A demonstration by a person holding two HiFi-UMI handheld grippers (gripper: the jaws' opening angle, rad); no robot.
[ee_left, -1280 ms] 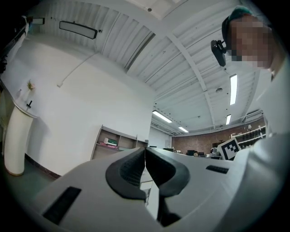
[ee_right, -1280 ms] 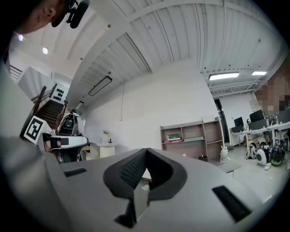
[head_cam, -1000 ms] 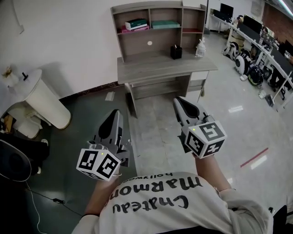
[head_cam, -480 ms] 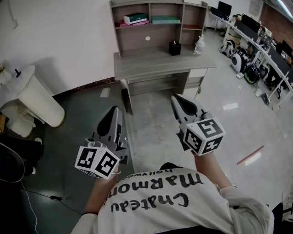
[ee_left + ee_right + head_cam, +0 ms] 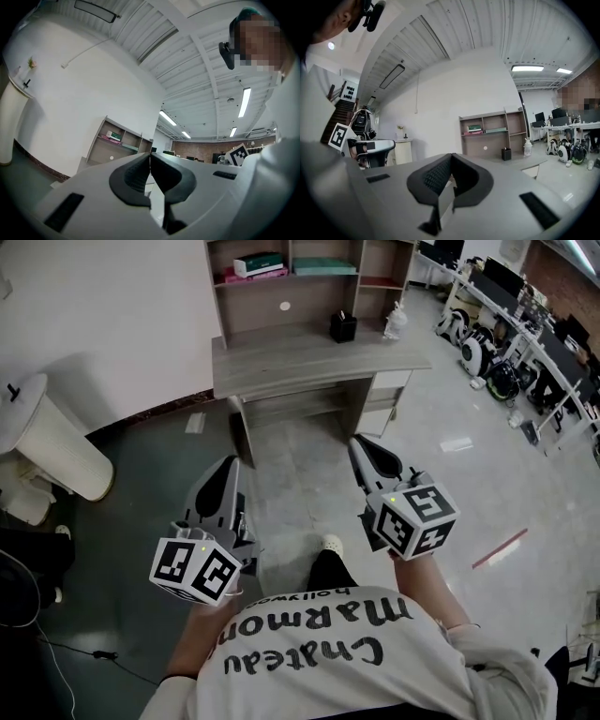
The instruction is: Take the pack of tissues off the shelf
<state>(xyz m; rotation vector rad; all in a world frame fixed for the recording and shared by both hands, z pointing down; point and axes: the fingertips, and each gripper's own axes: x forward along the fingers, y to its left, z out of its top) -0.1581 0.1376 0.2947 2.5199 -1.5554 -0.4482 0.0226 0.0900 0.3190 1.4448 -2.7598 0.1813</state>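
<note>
A grey desk [image 5: 309,354] with a shelf unit [image 5: 291,277] stands against the far wall. In the shelf's left compartment a white and green pack [image 5: 258,262] lies on something pink; a flat green pack [image 5: 324,266] lies in the middle compartment. I cannot tell which holds tissues. Both grippers hang well short of the desk, pointing toward it. My left gripper [image 5: 228,465] is shut and empty, jaws meeting [image 5: 150,154]. My right gripper [image 5: 359,443] is likewise shut with nothing in it [image 5: 451,155]. The shelf [image 5: 492,133] and white and green pack [image 5: 474,127] show small in the right gripper view.
A black pen holder [image 5: 342,327] and a white bottle [image 5: 395,322] stand on the desk top. A white round stand [image 5: 47,442] is at the left, a dark chair [image 5: 23,568] below it. Desks with equipment [image 5: 511,362] line the right. My shoe [image 5: 330,545] shows on the floor.
The desk and shelf have slid up and come nearer in the head view as the person steps toward them. Both grippers have sunk a little, still shut. A shoe has come into view.
</note>
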